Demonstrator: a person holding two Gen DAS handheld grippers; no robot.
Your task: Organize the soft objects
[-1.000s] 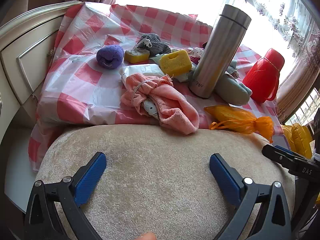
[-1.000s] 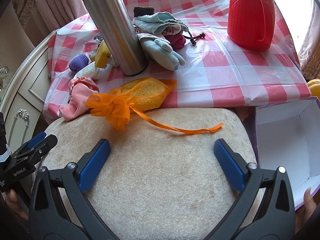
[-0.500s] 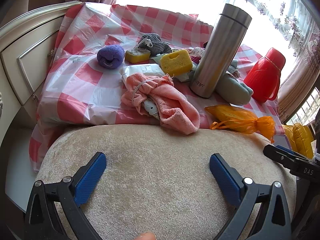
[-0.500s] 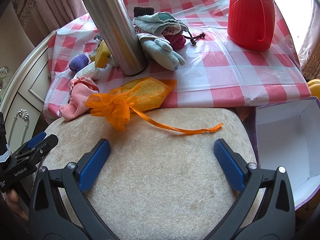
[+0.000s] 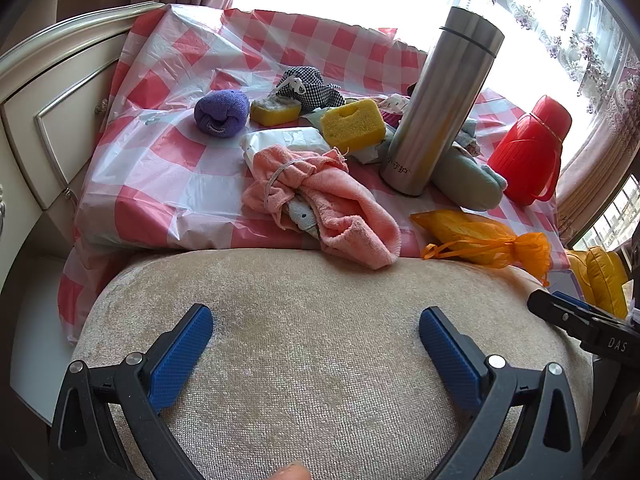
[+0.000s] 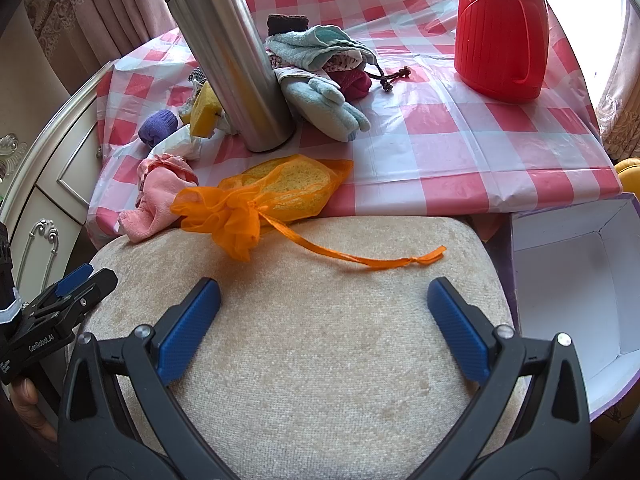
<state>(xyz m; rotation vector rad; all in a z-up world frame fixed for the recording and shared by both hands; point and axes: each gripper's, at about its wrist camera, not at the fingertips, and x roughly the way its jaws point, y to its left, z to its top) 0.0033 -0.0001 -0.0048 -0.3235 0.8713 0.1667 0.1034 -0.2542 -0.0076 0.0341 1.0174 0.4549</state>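
Soft things lie on the red-checked tablecloth (image 5: 160,168): a pink towel (image 5: 320,200) at the near edge, a purple ball (image 5: 221,113), two yellow sponges (image 5: 353,123), a checked cloth (image 5: 308,88), a pale blue glove (image 6: 324,104) and an orange mesh bag (image 6: 264,196) holding a sponge, its ribbon trailing onto the beige cushion (image 6: 320,340). My left gripper (image 5: 316,336) hangs open over the cushion, short of the towel. My right gripper (image 6: 324,312) is open too, just behind the bag's ribbon. Neither holds anything.
A tall steel flask (image 6: 232,56) stands mid-table among the soft things, and a red jug (image 6: 500,32) sits at the far right. An open white box (image 6: 580,280) lies right of the cushion. A cream cabinet (image 5: 52,112) borders the left side.
Both grippers stay open. The left wrist view has crept slightly; nothing on the table has moved.
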